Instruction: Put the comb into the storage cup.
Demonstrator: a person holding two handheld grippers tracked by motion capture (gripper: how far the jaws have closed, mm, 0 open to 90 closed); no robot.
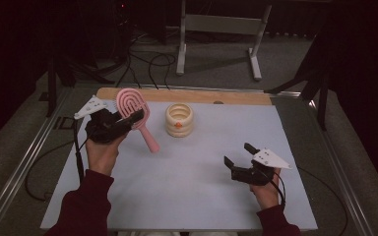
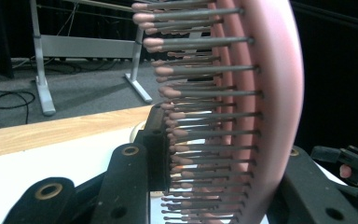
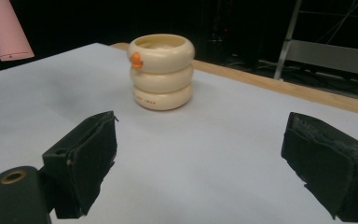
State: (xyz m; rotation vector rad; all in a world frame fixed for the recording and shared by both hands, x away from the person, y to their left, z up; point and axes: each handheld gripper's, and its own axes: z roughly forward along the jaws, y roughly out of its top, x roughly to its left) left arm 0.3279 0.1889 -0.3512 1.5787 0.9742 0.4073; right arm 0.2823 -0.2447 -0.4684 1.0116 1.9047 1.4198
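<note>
A pink hairbrush (image 1: pixel 134 115) is lifted off the table at the back left, head up and handle slanting down to the right. My left gripper (image 1: pixel 128 117) is shut on its head; close up, the bristles (image 2: pixel 205 116) and pink back (image 2: pixel 279 93) sit between the black jaws. A cream cup (image 1: pixel 179 119) shaped like stacked rings with a small orange mark stands upright near the back middle (image 3: pixel 162 71). My right gripper (image 1: pixel 237 154) hovers open near the front right, jaws wide apart (image 3: pixel 200 163) and pointed at the cup, with nothing between them.
The white tabletop (image 1: pixel 187 182) has a wooden strip (image 1: pixel 236 97) along its far edge. Beyond it stand a metal frame (image 1: pixel 219 29) and loose cables (image 1: pixel 147 61) on the floor. Rails run along both sides of the table.
</note>
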